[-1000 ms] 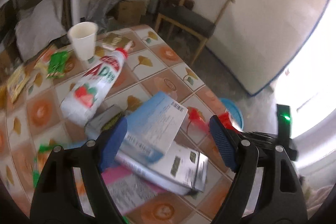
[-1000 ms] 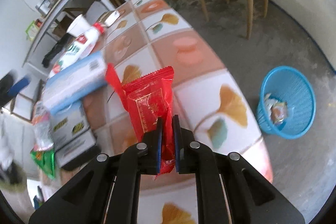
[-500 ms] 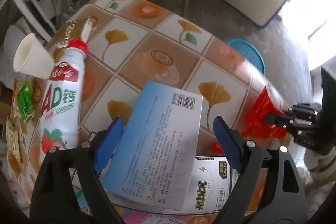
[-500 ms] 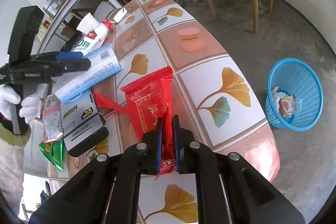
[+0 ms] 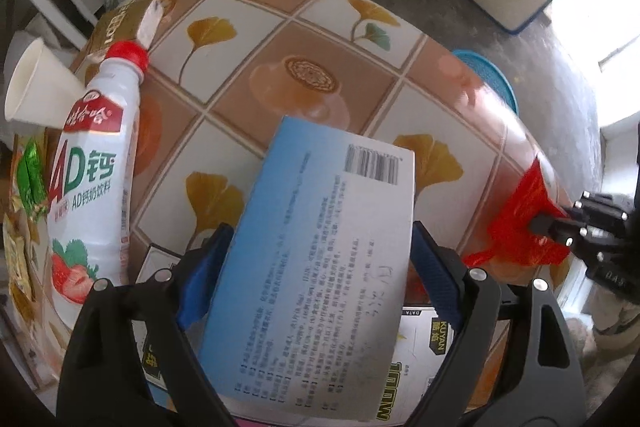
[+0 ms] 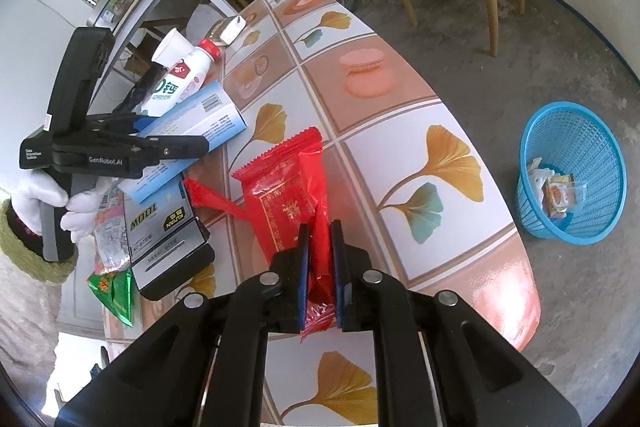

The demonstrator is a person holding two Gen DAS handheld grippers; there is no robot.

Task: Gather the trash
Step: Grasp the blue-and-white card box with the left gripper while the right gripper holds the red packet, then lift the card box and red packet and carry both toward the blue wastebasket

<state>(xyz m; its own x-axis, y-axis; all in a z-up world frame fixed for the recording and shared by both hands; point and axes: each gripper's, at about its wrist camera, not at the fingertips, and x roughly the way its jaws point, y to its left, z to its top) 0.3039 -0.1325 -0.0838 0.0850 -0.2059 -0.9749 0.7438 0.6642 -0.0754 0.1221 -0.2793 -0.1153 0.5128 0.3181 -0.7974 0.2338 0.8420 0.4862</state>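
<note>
Tiled tabletop [image 6: 400, 115], cluttered. Left gripper [image 5: 316, 259] has come down over the blue-white carton [image 5: 320, 267], pads flanking it; contact unclear, can't tell if gripped. Right gripper [image 6: 319, 259] stays clenched on red snack wrapper [image 6: 288, 187]. Blue waste basket [image 6: 576, 227] sits on the floor well off to its right; drop pending.

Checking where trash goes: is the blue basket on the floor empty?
Not empty. The blue basket already holds a few wrappers and crumpled paper, seen through its open top.
</note>
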